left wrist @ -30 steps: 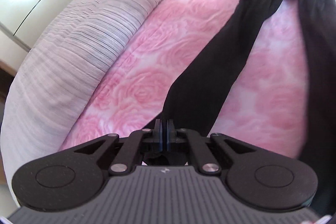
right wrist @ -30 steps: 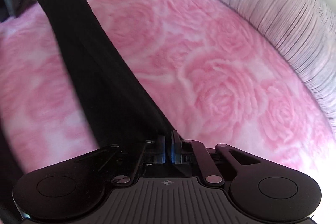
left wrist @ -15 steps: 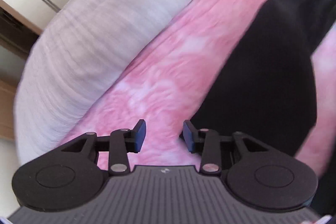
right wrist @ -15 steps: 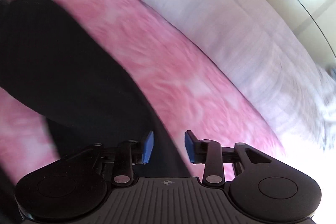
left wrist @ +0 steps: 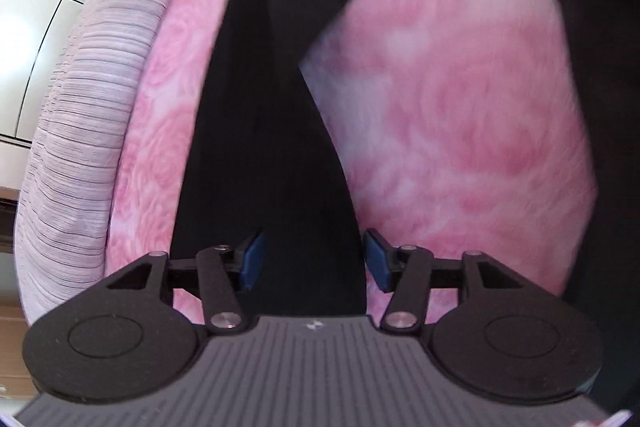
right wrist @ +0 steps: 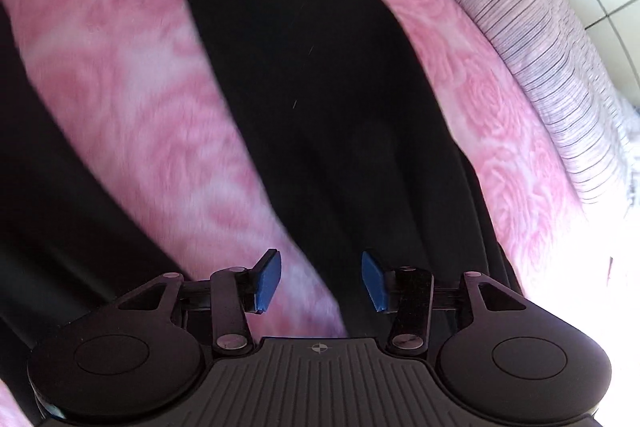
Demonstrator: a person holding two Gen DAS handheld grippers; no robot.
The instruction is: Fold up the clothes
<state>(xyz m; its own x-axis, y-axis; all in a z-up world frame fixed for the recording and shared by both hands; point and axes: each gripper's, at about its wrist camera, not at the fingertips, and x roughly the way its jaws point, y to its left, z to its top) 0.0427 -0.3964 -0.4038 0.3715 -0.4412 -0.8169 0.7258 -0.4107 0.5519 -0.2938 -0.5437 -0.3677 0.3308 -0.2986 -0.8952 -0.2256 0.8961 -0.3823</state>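
On the bed, a pink rose-patterned blanket (left wrist: 460, 115) covers the surface; a grey-striped white bedcover (left wrist: 76, 155) runs along its far edge, with pale panelled cupboard doors (left wrist: 36, 7) behind it.

Left view: left gripper (left wrist: 314, 259), blue-padded fingers (left wrist: 252, 261) spread wide, holding nothing. A black garment (left wrist: 264, 131) lies flat on the blanket as a long strip directly beneath and ahead of the gap; contact with the fingers cannot be told.

Right view: right gripper (right wrist: 320, 281), blue-padded fingers (right wrist: 267, 281) likewise spread wide and empty. The same black garment (right wrist: 312, 75) stretches across the blanket (right wrist: 132, 99), one broad band running under the gap, another band at the left edge. Striped bedcover (right wrist: 532, 23) at upper right.
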